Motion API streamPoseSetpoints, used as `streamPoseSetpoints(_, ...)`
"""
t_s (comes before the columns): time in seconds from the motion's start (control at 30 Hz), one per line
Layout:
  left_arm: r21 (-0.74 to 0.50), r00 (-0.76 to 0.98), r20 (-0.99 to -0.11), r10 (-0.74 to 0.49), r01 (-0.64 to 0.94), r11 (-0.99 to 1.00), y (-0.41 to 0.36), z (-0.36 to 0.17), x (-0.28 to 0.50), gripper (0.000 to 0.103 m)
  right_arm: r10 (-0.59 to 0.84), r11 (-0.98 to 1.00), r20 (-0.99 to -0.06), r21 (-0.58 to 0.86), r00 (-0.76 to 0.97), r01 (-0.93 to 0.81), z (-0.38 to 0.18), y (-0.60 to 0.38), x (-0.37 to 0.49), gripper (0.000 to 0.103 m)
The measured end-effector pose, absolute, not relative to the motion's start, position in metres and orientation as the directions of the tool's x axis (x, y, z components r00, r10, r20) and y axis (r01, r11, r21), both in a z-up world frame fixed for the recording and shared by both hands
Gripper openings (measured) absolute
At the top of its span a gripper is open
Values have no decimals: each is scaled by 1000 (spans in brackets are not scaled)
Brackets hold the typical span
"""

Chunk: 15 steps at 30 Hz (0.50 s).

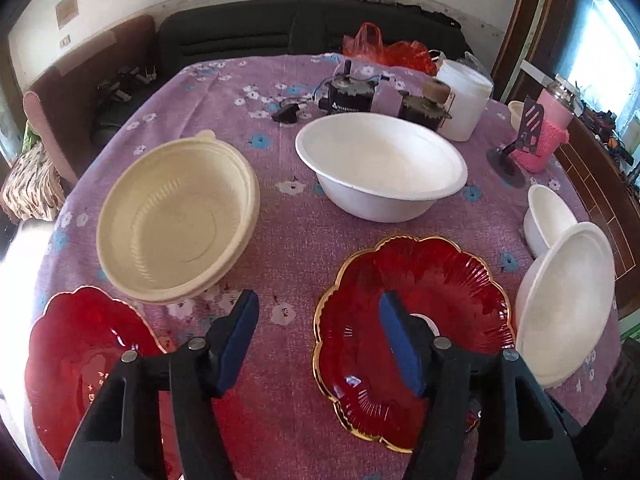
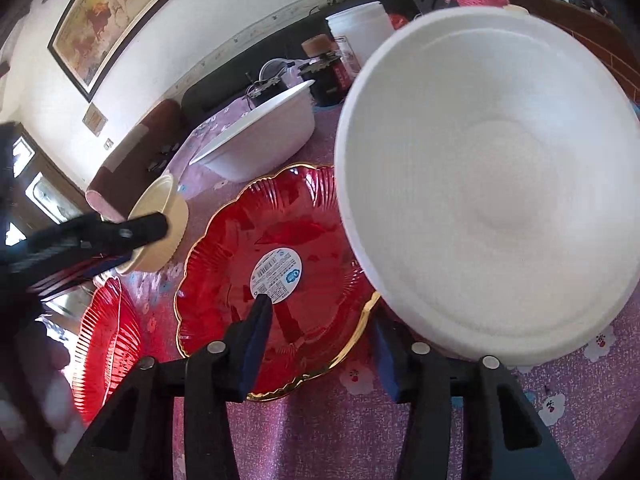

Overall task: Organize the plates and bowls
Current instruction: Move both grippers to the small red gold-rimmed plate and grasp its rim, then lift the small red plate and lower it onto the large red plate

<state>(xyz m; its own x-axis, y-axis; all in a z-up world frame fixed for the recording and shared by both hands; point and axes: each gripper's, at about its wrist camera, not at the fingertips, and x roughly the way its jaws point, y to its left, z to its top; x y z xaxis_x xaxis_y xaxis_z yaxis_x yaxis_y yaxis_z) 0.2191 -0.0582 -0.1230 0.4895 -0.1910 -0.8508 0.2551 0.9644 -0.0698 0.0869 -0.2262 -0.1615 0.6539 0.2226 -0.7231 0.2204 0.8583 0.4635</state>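
My left gripper (image 1: 320, 316) is open and empty above the purple cloth, between two red scalloped plates. One plate (image 1: 72, 356) lies at the near left, a gold-rimmed one (image 1: 452, 292) at the near right. A cream bowl (image 1: 176, 220) and a large white bowl (image 1: 380, 168) stand behind them. A white foam bowl (image 1: 568, 304) is tilted on edge at the right, with a small white bowl (image 1: 548, 212) behind it. In the right wrist view my right gripper (image 2: 320, 320) is open. Its right finger sits under the rim of the tilted white bowl (image 2: 492, 184). The gold-rimmed red plate (image 2: 276, 272) lies between the fingers.
At the back of the table are a white tub (image 1: 464, 100), dark gadgets (image 1: 352, 94), a red plastic bag (image 1: 384, 50) and a pink knitted bottle (image 1: 548, 128). A dark sofa (image 1: 256, 36) stands behind the table. The purple cloth (image 1: 288, 248) falls off at the edges.
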Motion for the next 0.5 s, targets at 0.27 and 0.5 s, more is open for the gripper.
streamPoseSetpoints(0.27, -93, 376, -909, -181, 239, 966, -76, -165, 245, 46, 252, 827, -705, 512, 663, 230, -164, -234, 87, 47)
streamPoseSetpoints(0.5, -76, 392, -902, -183, 273, 959, -80, -162, 238, 28, 234, 818, -700, 517, 675, 252, -166, -241, 88, 37)
